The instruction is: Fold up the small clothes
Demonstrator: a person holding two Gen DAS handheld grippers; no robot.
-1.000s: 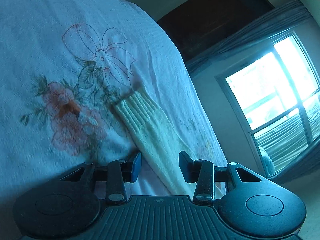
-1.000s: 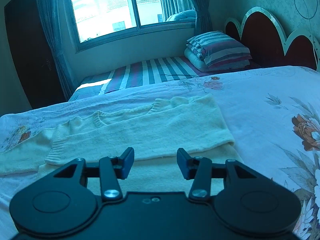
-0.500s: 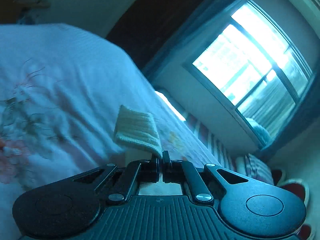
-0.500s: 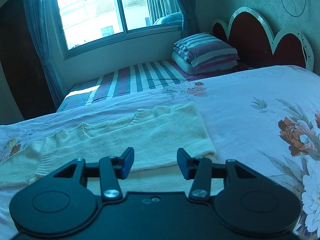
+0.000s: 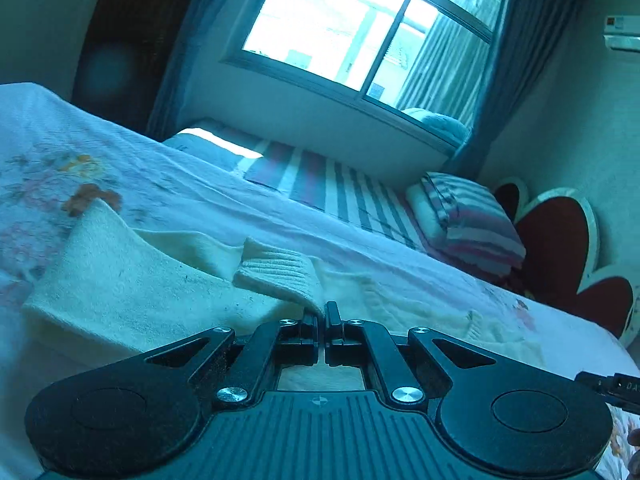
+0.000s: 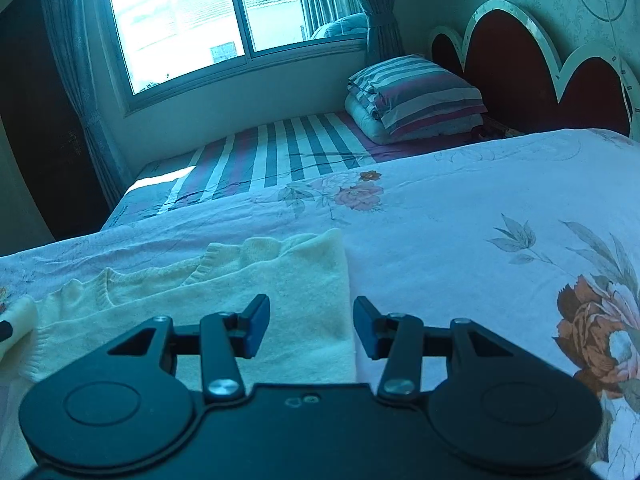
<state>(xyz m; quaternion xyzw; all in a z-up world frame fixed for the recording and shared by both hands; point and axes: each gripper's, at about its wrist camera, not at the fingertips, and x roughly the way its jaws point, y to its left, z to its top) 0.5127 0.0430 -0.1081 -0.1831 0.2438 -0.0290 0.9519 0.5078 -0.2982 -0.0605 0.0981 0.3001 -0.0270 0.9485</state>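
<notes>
Your left tongs point(image 5: 321, 314) cover the corner of the ribbed cream sleeve cuff point(image 5: 280, 274) they pinch, so you cannot see how much knit sits between the pads. In the right wrist view, the pale cream knitted sweater point(image 6: 240, 292) runs under the black tongs body and off the left edge, hiding its hem. A dark object point(image 5: 612, 388) at the left view's right edge is cut off.

Cream sweater point(image 6: 256, 300): soft fuzzy knit, ribbed cuff point(image 5: 280, 276). Bedsheet point(image 6: 460, 216): thin matt cotton-like cloth w/ floral print, lightly creased. Left hand-held gripper point(image 5: 321, 317) and right hand-held gripper point(image 6: 311, 326): matt black plastic, shiny metal screws; right has blue pads.
</notes>
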